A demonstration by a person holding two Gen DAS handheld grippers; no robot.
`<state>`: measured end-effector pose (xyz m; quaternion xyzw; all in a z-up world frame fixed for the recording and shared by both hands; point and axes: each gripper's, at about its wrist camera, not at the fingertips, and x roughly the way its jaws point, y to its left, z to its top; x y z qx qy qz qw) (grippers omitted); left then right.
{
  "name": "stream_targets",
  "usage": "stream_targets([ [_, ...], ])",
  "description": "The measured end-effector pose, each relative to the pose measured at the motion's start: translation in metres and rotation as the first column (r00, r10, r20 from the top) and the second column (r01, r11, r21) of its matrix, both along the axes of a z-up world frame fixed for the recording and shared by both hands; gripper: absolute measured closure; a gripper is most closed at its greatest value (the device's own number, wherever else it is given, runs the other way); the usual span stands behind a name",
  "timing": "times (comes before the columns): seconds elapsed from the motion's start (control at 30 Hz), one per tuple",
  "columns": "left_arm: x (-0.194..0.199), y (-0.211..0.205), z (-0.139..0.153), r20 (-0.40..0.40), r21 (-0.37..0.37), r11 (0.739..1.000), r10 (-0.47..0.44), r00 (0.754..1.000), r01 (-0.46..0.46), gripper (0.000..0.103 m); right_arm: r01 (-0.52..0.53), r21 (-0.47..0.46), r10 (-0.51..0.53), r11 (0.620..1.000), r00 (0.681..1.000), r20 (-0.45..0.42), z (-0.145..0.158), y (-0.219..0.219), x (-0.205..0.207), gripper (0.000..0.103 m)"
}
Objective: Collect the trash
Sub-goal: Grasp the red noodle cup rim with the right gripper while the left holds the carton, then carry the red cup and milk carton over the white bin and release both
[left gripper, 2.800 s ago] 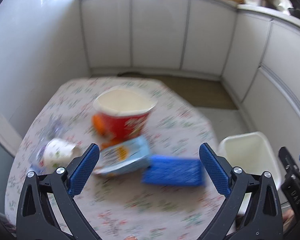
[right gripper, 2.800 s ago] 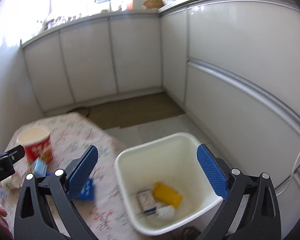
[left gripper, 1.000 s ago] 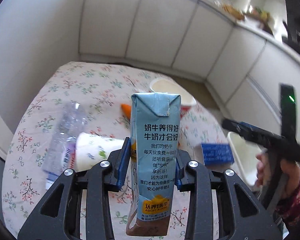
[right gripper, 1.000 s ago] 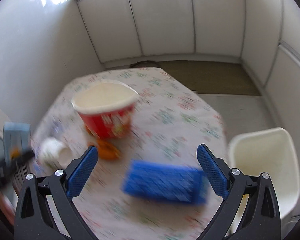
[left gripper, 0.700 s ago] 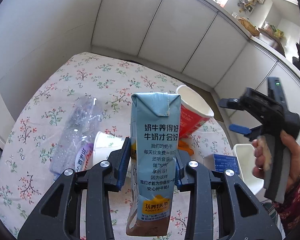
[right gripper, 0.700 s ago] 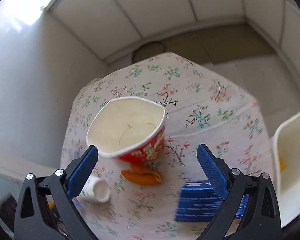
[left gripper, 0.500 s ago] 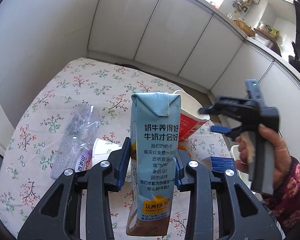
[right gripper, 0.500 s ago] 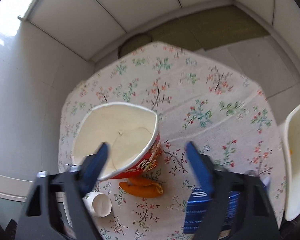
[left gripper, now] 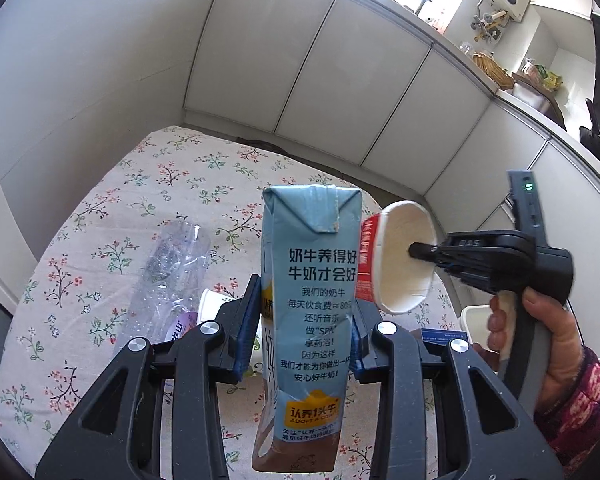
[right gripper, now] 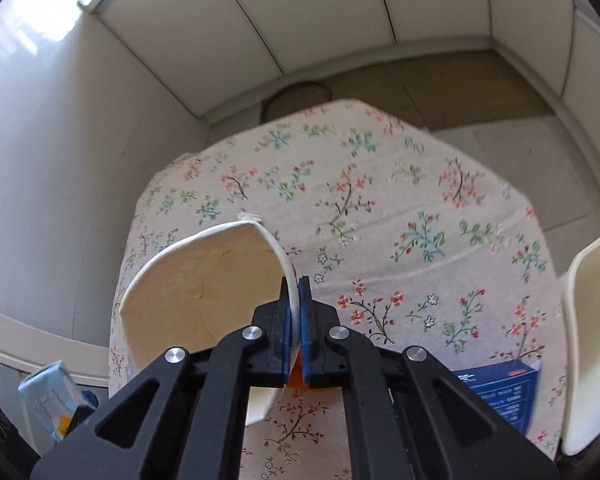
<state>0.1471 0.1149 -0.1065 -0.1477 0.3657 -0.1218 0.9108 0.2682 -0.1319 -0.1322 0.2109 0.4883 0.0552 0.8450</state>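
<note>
Trash in transit: left gripper (left gripper: pixel 306 322) clamps upright blue milk carton (left gripper: pixel 310 320); right gripper (right gripper: pixel 295 316) pinches red paper cup (right gripper: pixel 204 300) rim (lifted). Next: carry to white bin (right gripper: pixel 592 340), right.

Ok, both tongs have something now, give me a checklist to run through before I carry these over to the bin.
1. Left tongs shut on the milk carton: ok, both pads press its sides and it stands upright.
2. Right tongs shut on the red paper bowl: ok, but they pinch only its rim.
3. Bowl empty, so it will not spill: ok, its inside looks bare.
4. Carton sealed: cannot tell.
5. White bin within view: ok, at the table's right edge; its inside is hidden.
6. Trash left on the floral table: not ok, the clear bottle, blue box and orange scrap remain.
</note>
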Motion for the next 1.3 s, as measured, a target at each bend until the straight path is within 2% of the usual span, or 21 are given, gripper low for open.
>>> stream_targets([
  [0.2, -0.007, 0.001, 0.003, 0.02, -0.004, 1.0, 0.028, 0.999, -0.028, 0.068, 0.012, -0.058, -0.005, 0.998, 0.992, 0.123, 0.033, -0.011, -0.028, 0.1],
  [0.37, -0.015, 0.0, 0.003, 0.016, -0.023, 0.998, 0.051, 0.999, -0.051, 0.068, 0.065, -0.082, -0.045, 0.995, 0.974, 0.224, 0.056, -0.037, -0.06, 0.1],
  [0.57, -0.023, -0.021, 0.007, 0.042, 0.028, 0.999, 0.033, 0.999, -0.034, 0.068, 0.16, -0.109, -0.12, 0.981, 0.945, 0.304, 0.071, -0.086, -0.095, 0.1],
  [0.73, -0.031, -0.047, 0.006, 0.05, 0.067, 0.998, 0.005, 0.999, -0.008, 0.068, 0.277, -0.156, -0.212, 0.948, 0.916, 0.341, 0.072, -0.142, -0.124, 0.1],
  [1.0, -0.039, -0.089, 0.0, 0.008, 0.088, 0.995, -0.053, 0.999, 0.052, 0.068, 0.406, -0.273, -0.322, 0.872, 0.897, 0.304, 0.042, -0.228, -0.145, 0.099],
  [1.17, -0.037, -0.122, 0.005, 0.005, 0.094, 0.99, -0.105, 0.994, 0.104, 0.068, 0.411, -0.352, -0.334, 0.841, 0.906, 0.26, 0.025, -0.254, -0.151, 0.099],
  [1.27, -0.033, -0.148, 0.007, 0.006, 0.092, 0.986, -0.142, 0.99, 0.141, 0.068, 0.386, -0.38, -0.328, 0.841, 0.921, 0.211, 0.015, -0.264, -0.152, 0.094],
  [1.3, -0.031, -0.159, 0.009, 0.008, 0.089, 0.984, -0.157, 0.988, 0.156, 0.068, 0.381, -0.376, -0.324, 0.845, 0.923, 0.209, 0.013, -0.267, -0.155, 0.085],
])
